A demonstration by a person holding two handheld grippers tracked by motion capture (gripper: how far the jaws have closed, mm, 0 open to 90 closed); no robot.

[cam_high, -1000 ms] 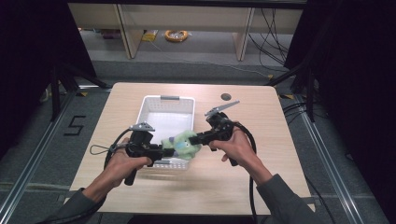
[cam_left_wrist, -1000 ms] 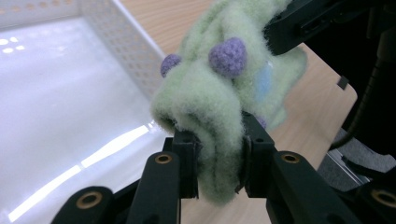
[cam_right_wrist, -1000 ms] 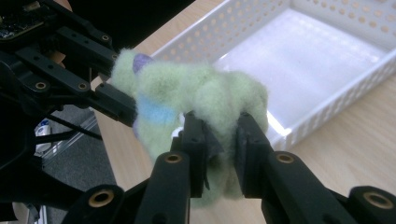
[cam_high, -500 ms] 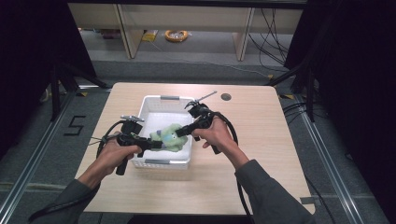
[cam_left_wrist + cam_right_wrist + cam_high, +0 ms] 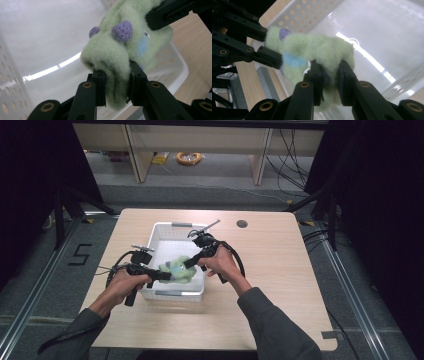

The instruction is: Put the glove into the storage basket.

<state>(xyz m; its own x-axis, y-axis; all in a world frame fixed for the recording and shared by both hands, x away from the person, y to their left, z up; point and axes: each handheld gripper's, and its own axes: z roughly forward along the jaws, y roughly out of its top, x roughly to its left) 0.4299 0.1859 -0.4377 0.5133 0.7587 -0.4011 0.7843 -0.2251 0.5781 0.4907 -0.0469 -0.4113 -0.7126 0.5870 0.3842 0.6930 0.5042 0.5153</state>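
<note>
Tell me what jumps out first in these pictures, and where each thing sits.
A fuzzy pale-green soft toy with purple knobs hangs over the near end of the white perforated basket at mid-table. Both tools pinch it: the left gripper bites one fold of it and the right gripper another. Farther back, a small dark round hole marks the wooden table.

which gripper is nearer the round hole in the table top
Right. The right gripper is nearer the hole; the left gripper sits further toward the table's left, over the basket.
</note>
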